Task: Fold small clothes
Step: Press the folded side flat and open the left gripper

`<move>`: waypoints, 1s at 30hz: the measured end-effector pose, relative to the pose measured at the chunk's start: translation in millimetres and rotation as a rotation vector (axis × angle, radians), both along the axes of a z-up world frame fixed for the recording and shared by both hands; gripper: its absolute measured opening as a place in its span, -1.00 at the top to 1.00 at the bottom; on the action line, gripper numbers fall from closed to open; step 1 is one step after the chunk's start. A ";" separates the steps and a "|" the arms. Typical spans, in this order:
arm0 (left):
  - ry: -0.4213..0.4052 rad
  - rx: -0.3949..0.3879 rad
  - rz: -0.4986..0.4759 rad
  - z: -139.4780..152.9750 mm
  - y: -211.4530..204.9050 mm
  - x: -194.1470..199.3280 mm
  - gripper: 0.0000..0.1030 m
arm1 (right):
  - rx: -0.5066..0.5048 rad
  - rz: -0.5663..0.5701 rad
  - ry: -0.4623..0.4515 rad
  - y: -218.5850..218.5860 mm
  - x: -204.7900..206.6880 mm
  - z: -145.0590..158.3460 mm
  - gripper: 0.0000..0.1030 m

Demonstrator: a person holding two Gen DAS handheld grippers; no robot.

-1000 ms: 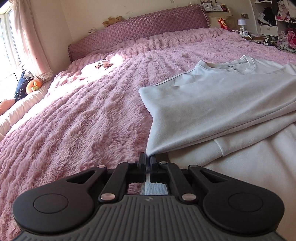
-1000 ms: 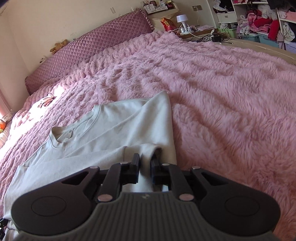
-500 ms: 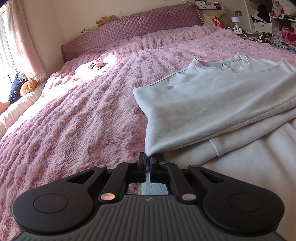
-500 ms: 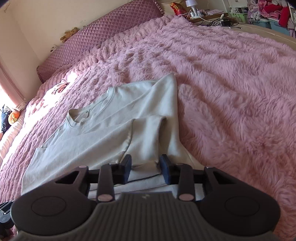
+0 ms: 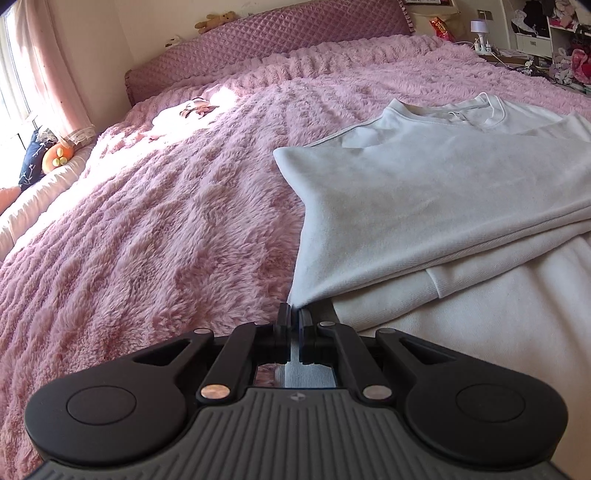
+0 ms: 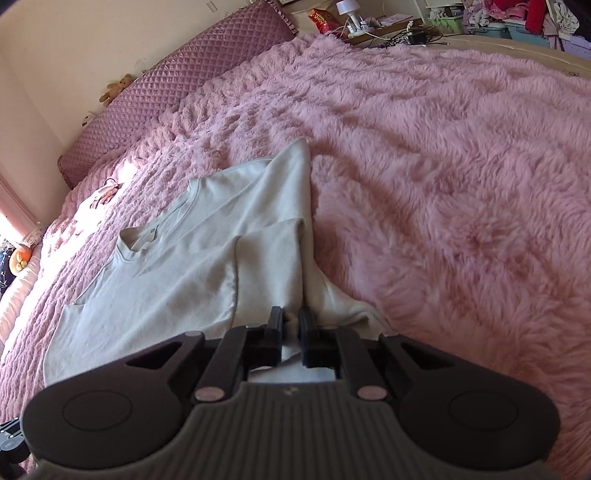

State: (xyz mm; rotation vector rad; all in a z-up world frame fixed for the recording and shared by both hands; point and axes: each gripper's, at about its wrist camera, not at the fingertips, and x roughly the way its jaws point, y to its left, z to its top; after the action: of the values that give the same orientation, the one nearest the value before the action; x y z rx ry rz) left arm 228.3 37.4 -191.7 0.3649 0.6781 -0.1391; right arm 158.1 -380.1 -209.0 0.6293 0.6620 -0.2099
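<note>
Pink blanket (image 5: 166,229); both grippers' fingers (image 5: 284,321) (image 6: 275,325) pinch shirt (image 5: 424,192) corners.

A: Daylight enters from the window (image 5: 14,85) at the left edge of my left wrist view, blown out to white there.

B: Any glare on the bed?

A: A sun patch burns out on the blanket (image 5: 177,206) near the headboard (image 5: 266,33); the same patch shows in my right wrist view, blanket (image 6: 461,177) otherwise evenly lit.

B: Shadows?

A: Soft. The shirt (image 5: 424,199) is bright where it lies nearest me, greyer in my right view (image 6: 177,280). My left gripper (image 5: 294,317) and right gripper (image 6: 291,319) read as dark silhouettes.

B: Sharpness?

A: Centre crisp. Fisheye bends the headboard and blanket edges; corners vignette dark, the far shelves soft.
</note>
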 end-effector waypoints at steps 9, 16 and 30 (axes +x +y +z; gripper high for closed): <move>-0.068 -0.044 -0.044 37.8 13.7 -29.1 0.86 | -0.120 0.054 -0.127 15.6 -10.4 44.3 0.49; -0.080 -0.338 -0.111 57.7 -3.3 20.6 0.85 | -0.130 0.127 -0.133 33.5 26.5 43.1 0.43; 0.021 -0.360 0.024 23.3 -2.4 53.4 0.80 | -0.130 0.092 -0.054 25.5 36.3 13.7 0.48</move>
State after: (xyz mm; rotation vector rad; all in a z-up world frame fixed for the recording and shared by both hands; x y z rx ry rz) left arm 281.7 35.0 -168.4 0.0094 0.6626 -0.2384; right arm 194.4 -354.6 -195.3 0.4770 0.6186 -0.1484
